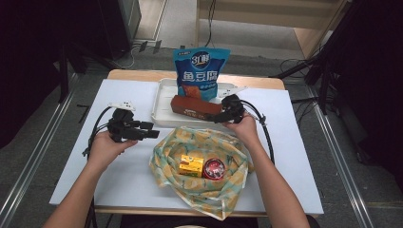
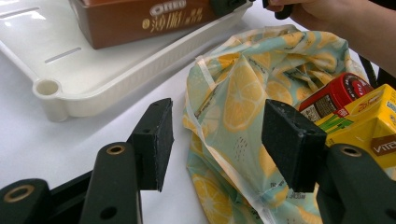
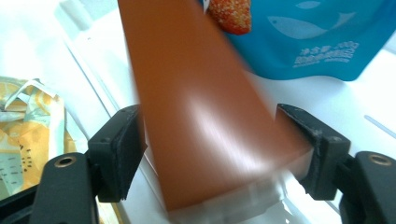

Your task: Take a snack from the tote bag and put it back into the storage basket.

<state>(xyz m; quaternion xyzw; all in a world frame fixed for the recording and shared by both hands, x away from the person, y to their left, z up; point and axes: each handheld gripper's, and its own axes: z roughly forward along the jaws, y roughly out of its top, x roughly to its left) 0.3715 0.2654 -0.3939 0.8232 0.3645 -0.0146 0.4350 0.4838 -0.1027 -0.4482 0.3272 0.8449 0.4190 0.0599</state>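
Brown cardboard biscuit box (image 3: 205, 116) sits between the right gripper's (image 1: 231, 110) jaws, which clasp its near end as it lies in the white plastic tray (image 1: 162, 102) at the counter's far edge. Left gripper (image 2: 217, 140) hovers with jaws parted beside the lemon-print fabric bag (image 2: 252, 93), touching nothing.

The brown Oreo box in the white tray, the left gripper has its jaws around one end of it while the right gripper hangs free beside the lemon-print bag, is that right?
Not quite: the sides are swapped. The right gripper has its jaws around the end of the brown Oreo box in the white tray, as the right gripper view shows. The left gripper hangs free beside the lemon-print bag.
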